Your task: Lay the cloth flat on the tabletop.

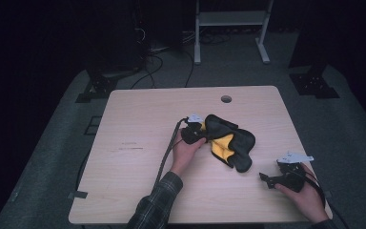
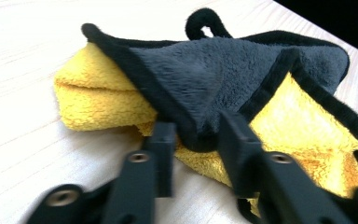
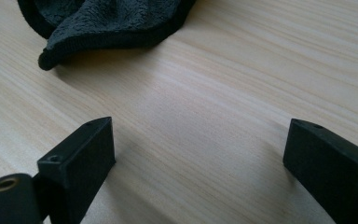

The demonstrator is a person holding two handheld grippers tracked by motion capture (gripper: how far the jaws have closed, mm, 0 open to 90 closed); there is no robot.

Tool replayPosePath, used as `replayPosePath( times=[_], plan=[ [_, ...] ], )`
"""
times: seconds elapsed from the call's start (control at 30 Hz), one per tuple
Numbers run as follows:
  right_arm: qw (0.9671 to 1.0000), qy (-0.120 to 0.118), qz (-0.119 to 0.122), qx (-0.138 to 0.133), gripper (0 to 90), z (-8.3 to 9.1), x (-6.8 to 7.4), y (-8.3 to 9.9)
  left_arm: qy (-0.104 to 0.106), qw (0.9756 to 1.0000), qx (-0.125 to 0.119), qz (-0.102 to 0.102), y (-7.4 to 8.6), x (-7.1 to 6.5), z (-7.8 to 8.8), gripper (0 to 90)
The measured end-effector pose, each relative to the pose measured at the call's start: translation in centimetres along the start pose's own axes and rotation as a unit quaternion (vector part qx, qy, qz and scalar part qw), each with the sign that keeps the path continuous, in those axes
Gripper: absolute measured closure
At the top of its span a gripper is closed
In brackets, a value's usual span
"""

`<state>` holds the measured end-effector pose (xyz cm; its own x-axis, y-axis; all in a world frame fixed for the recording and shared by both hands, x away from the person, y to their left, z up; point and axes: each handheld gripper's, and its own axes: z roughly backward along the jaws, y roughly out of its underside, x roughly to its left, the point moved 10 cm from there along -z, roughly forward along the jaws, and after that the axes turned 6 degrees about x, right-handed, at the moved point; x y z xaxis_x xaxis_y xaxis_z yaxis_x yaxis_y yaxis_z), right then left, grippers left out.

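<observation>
The cloth [image 1: 229, 141], grey on one face and yellow on the other with a black hem, lies crumpled near the middle of the worktop [image 1: 133, 143]. The left gripper [image 2: 196, 140] has its fingers [image 2: 162, 149] drawn in on a hemmed grey corner of the cloth; the hold looks shallow, taking little more than the edge binding. The right gripper [image 3: 198, 154] sits low over bare worktop, fingers wide apart and holding nothing, well clear of the cloth's near edge. Risks, as judged: a pull on so thin a bite could let the corner slip free; the folded layers could drag along as one bundle rather than opening out, since nothing pins the far side; the hanging loop at the cloth's rim may snag. Count: one cloth, one loop on it, two grippers, one worktop, one cable hole [image 1: 226, 98].
</observation>
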<state>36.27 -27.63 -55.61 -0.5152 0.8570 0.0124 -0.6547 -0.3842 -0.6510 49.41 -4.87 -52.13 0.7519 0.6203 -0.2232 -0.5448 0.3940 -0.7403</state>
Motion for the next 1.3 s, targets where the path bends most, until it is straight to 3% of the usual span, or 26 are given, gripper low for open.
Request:
replayPosePath(
  times=[0.1,0.4,0.63,0.77,0.87,0.97,1.07,1.23,1.3],
  plan=[
    [1.0,0.0,0.0,0.0,7.8,0.0,0.0,0.0,0.007,1.0,0.0,0.001,-0.1,-0.1,0.4,84.5],
    [1.0,-0.002,0.003,0.0,7.9,0.0,0.0,0.0,0.0,0.9992,0.014,-0.038,0.1,-0.7,1.8,86.2],
    [0.9997,-0.021,0.0,0.007,25.1,0.5,0.2,-0.6,0.009,0.9983,0.017,-0.055,0.7,-0.7,3.7,86.2],
    [0.9998,-0.018,0.008,-0.01,31.4,1.0,0.2,-1.6,0.01,0.998,0.023,-0.058,1.3,-0.6,4.4,86.2],
    [0.999,-0.021,0.01,-0.038,38.3,1.8,0.0,-3.5,0.008,0.9975,0.03,-0.063,2.0,-0.5,5.2,86.1],
    [0.9986,-0.023,0.013,-0.046,41.1,2.0,-0.1,-4.5,0.005,0.9971,0.034,-0.068,2.4,-0.4,5.6,86.1],
    [0.9972,-0.035,0.017,-0.064,47.8,2.3,-0.4,-6.6,0.004,0.9963,0.042,-0.075,3.1,-0.2,6.3,86.1],
    [0.9958,-0.052,0.032,-0.068,50.0,1.7,-0.2,-8.8,0.011,0.996,0.045,-0.076,3.5,-0.3,6.7,85.9],
    [0.9943,-0.07,0.044,-0.067,50.5,0.6,0.2,-10.5,0.016,0.9961,0.045,-0.074,3.7,-0.3,6.9,85.9]
  ],
)
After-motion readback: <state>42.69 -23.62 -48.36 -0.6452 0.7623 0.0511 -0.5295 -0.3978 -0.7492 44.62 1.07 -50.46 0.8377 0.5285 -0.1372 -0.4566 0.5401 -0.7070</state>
